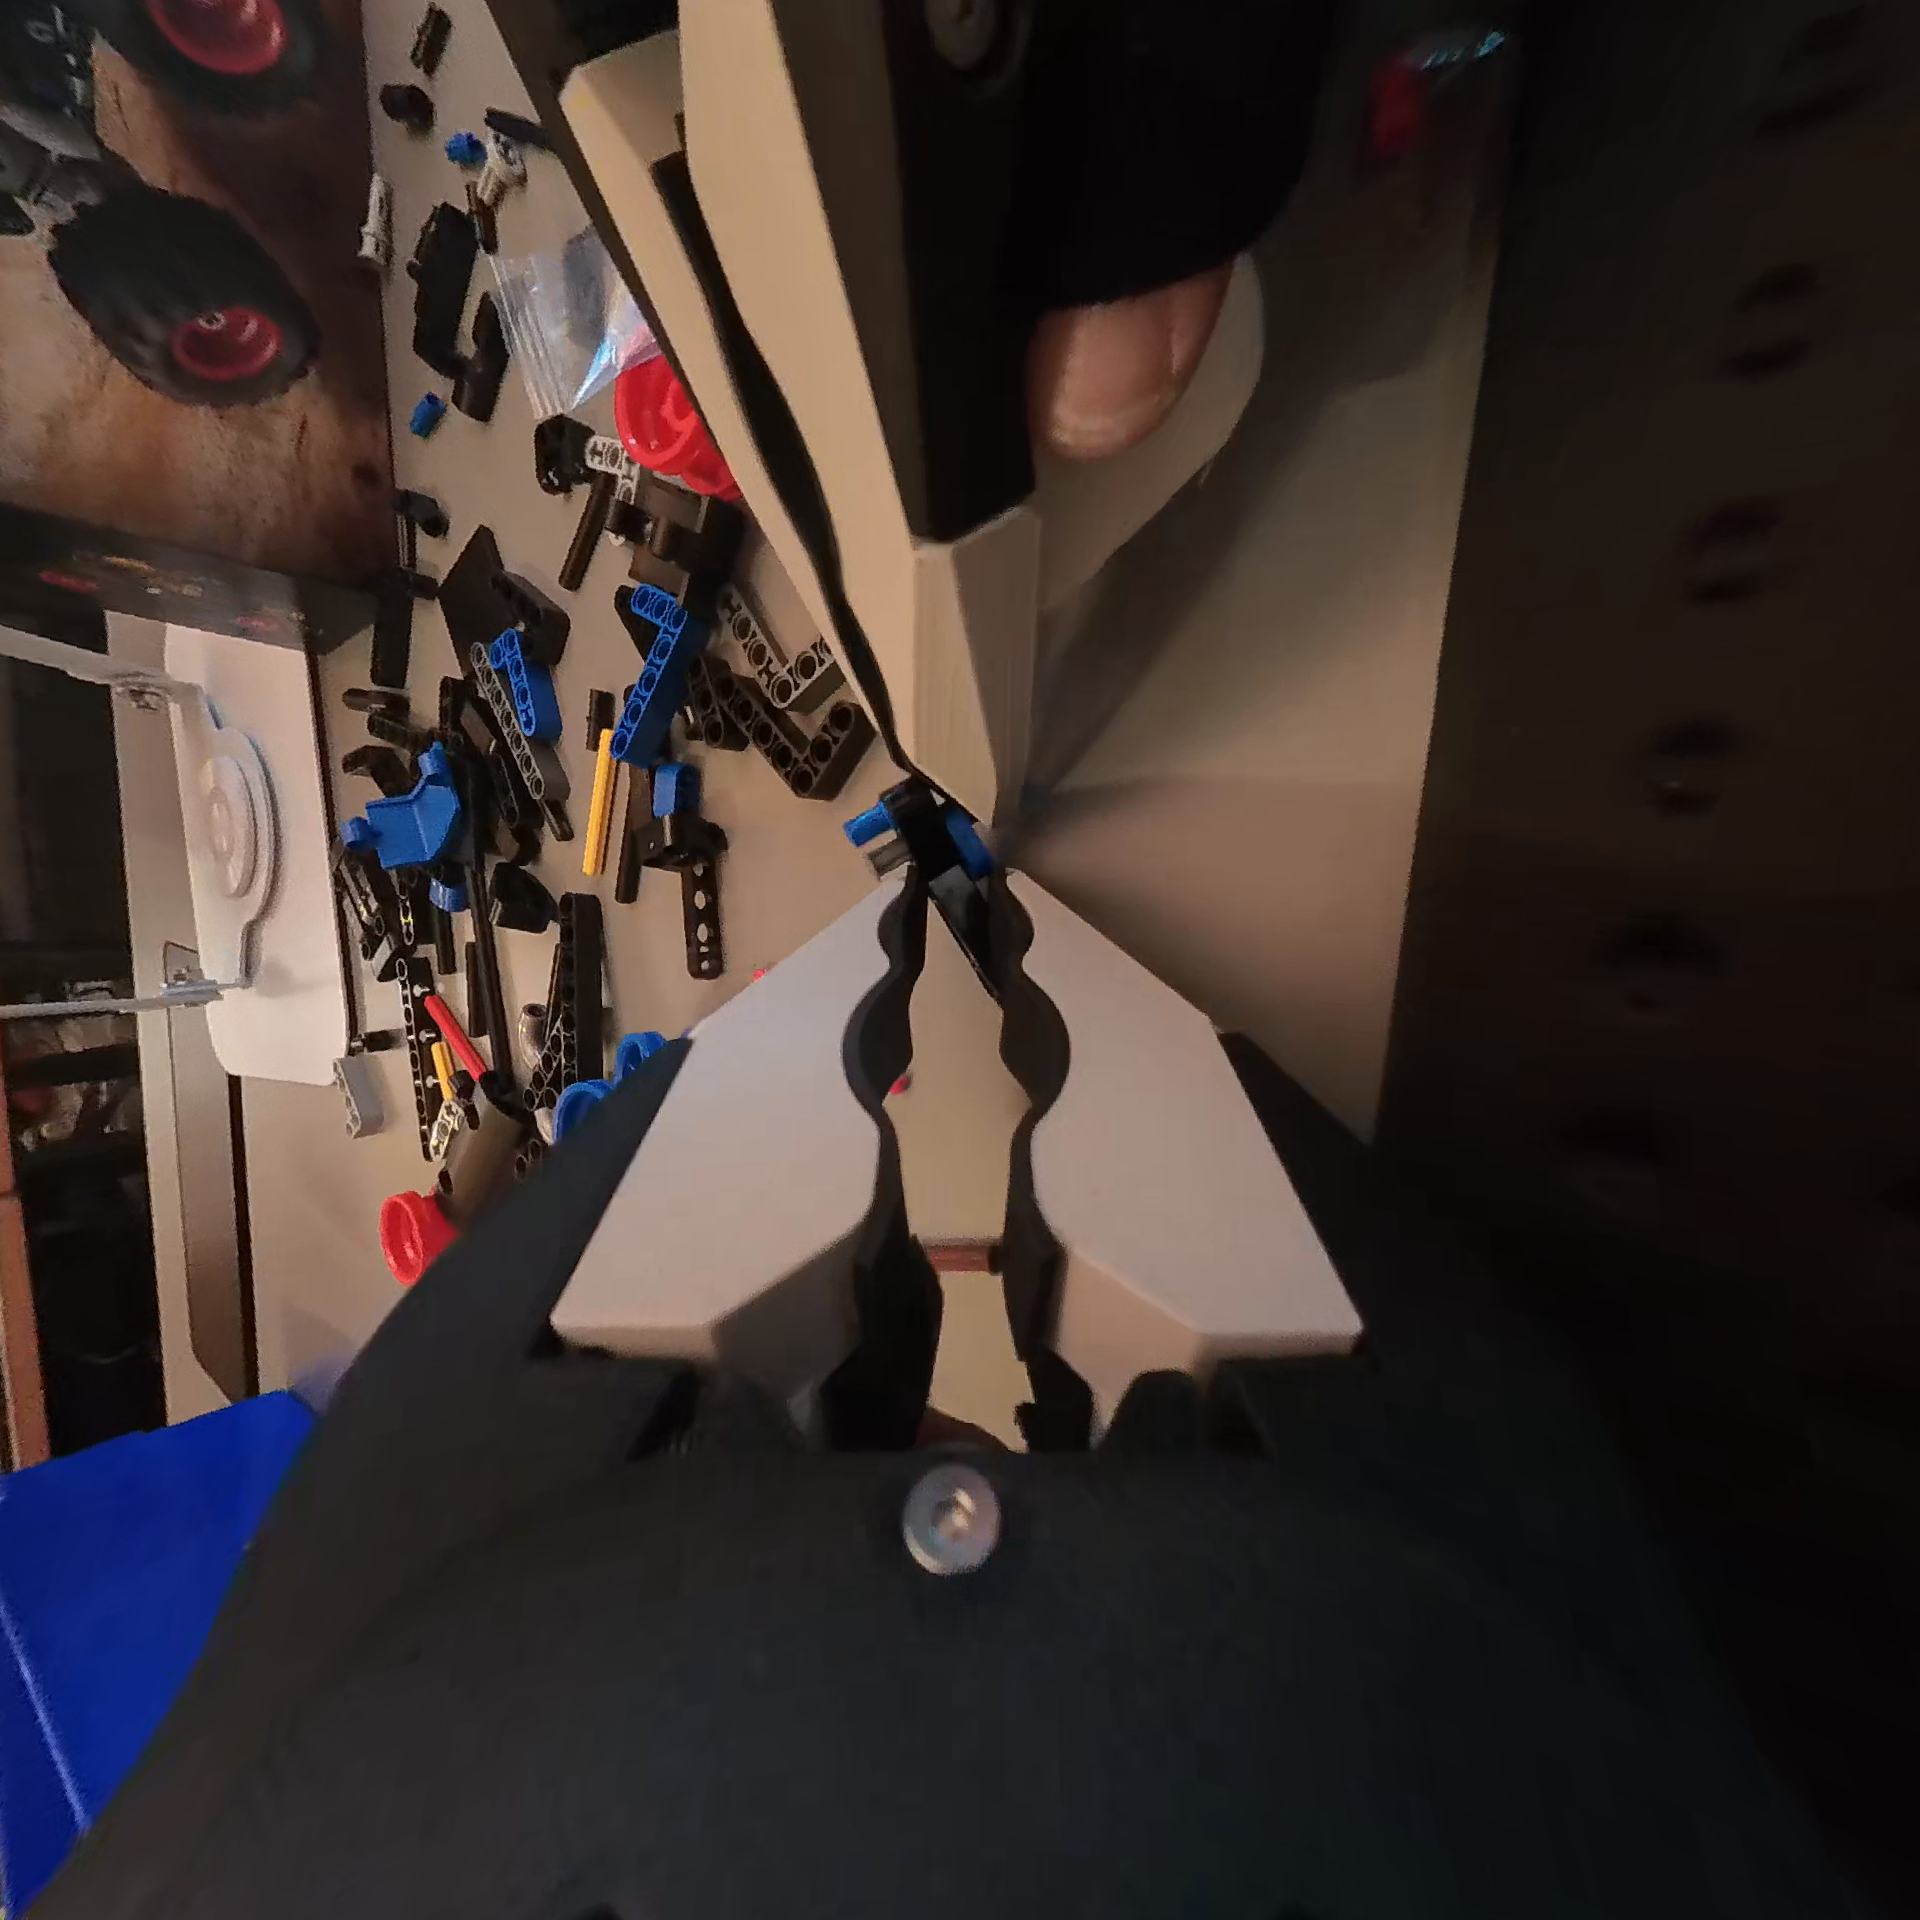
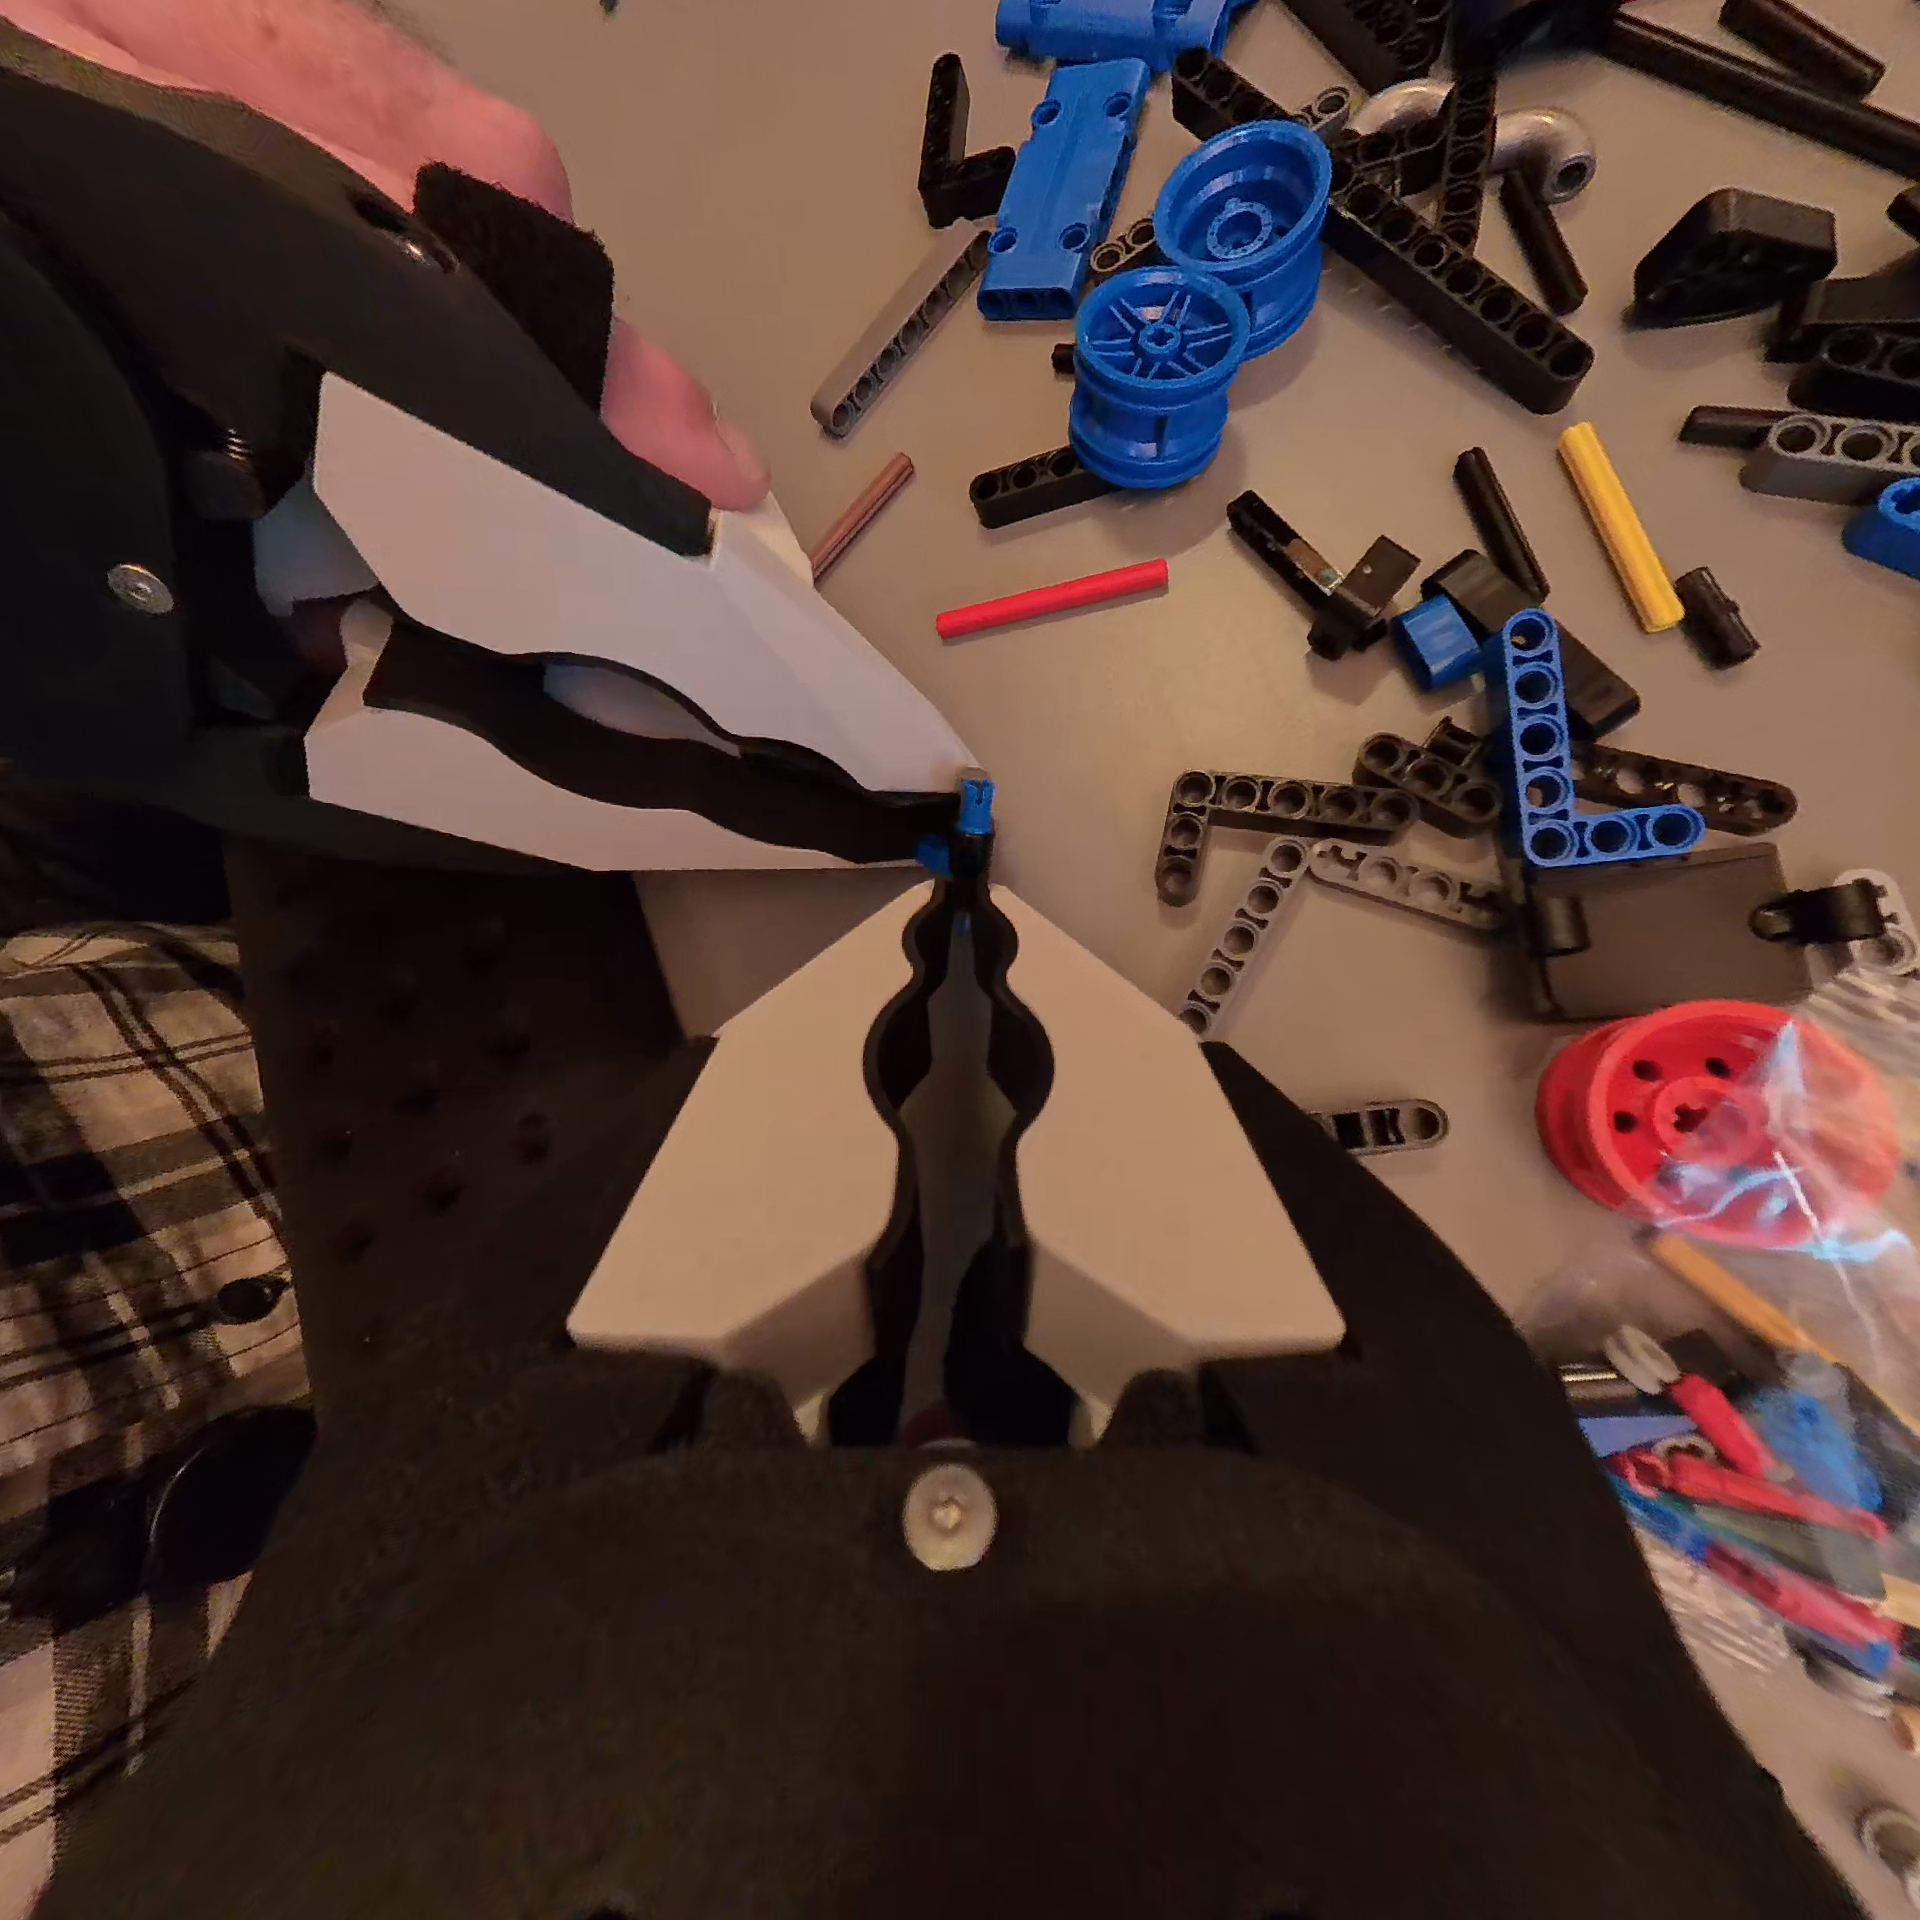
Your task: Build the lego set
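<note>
Left tongs [image 1: 951, 883]: mine, pressed together on a small black connector piece [image 1: 935, 831] that carries blue pins [image 1: 864, 826]; the piece sits right at my fingertips, held above the table [image 2: 1039, 727].

Right tongs [image 2: 961, 883]: mine, tips closed and meeting the same small assembly from the other side. A sliver of blue shows between the pads, so I judge they pinch a blue pin [image 2: 974, 805], though the contact point is too small to read with certainty.

Both tips touch at the one joint, the left entering from the side in the right wrist view.

Loose stock on the table, well apart from the tips:
- two blue wheel hubs [image 2: 1195, 312]
- blue L-shaped beam [image 2: 1558, 758]
- black L-shaped beam [image 2: 1268, 816]
- red axle [image 2: 1049, 597]
- yellow axle [image 2: 1619, 525]
- red wheel hub [image 2: 1704, 1122] partly under a clear bag [image 2: 1766, 1403] of small parts
- set box [image 1: 177, 260], at the far edge in the left wrist view

Risks, as I judge them: the pin is tiny and gripped only at the very tips, so pressing off-axis could twist it out and send it into the pile. Squeezing unevenly could rotate the black piece and misalign the hole. Pushing without a firm counter-hold could pull the piece from my left grip.
</note>
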`<state>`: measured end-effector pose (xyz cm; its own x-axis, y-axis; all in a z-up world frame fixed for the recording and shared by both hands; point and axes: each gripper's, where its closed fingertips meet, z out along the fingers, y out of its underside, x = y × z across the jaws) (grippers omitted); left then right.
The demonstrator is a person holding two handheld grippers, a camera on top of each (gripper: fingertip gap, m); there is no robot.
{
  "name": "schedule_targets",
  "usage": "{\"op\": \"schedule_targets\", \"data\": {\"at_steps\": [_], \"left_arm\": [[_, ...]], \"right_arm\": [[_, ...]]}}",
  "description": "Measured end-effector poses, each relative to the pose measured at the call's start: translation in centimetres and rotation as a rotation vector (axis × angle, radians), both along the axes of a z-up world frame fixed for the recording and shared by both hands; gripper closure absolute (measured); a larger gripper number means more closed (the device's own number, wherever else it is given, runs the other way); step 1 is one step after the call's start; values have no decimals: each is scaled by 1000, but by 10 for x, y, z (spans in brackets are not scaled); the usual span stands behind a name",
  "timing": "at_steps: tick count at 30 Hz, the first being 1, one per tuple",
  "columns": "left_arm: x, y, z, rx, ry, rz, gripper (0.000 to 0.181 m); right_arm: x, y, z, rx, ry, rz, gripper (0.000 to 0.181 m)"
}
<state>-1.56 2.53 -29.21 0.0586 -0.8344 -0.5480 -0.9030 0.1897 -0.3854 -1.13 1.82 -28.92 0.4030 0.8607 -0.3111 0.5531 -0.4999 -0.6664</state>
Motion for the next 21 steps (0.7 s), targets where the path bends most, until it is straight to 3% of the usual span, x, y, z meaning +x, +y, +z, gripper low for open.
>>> {"op": "schedule_targets", "data": {"at_steps": [8,21], "left_arm": [[1,1,2,-64,-116,47,162],[2,9,2,-54,-154,99,166]], "right_arm": [[1,1,1,-11,26,-6,180],[3,9,-1,207,-138,-30,180]]}}
